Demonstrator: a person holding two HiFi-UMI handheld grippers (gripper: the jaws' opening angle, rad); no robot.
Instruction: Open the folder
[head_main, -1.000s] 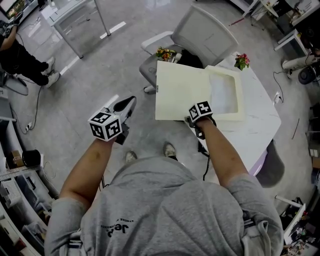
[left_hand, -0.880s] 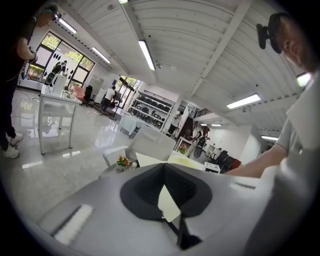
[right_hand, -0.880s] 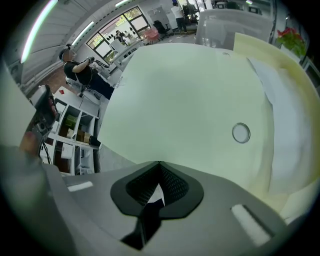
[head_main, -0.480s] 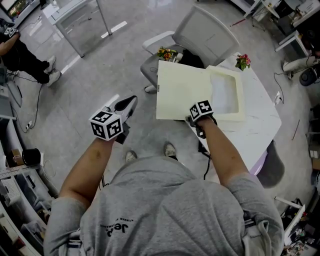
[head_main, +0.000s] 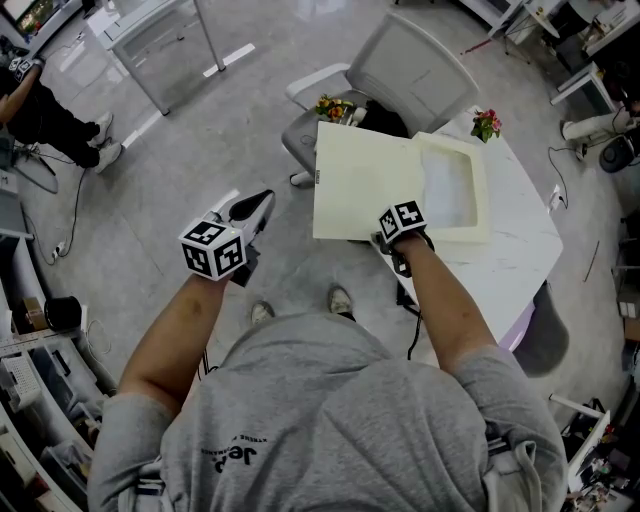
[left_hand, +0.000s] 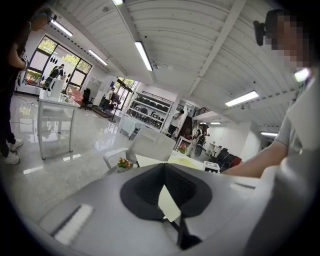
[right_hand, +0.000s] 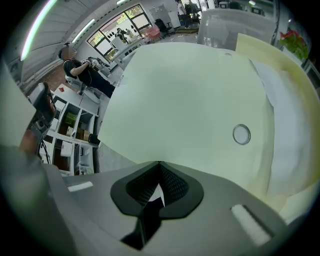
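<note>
Barely anything has moved: the right tool (head_main: 386, 240) stays clamped on the near edge of the folder (head_main: 450, 190) cover (head_main: 362, 185), swung out past the left edge of the counter (head_main: 520, 255), the left tool (head_main: 262, 204) shut and empty, so opening looks done.

folder (head_main: 370, 185) on table (head_main: 525, 255), chair (head_main: 415, 65) behind

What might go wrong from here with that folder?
The right gripper pinches only the near edge of the thin cover; it may slip free and drop. The cover reaches out past the table edge, over the chair, while the left gripper hangs in the air aside, steadying nothing, so the folder might slide off. The flowers at the far corner could get knocked.
</note>
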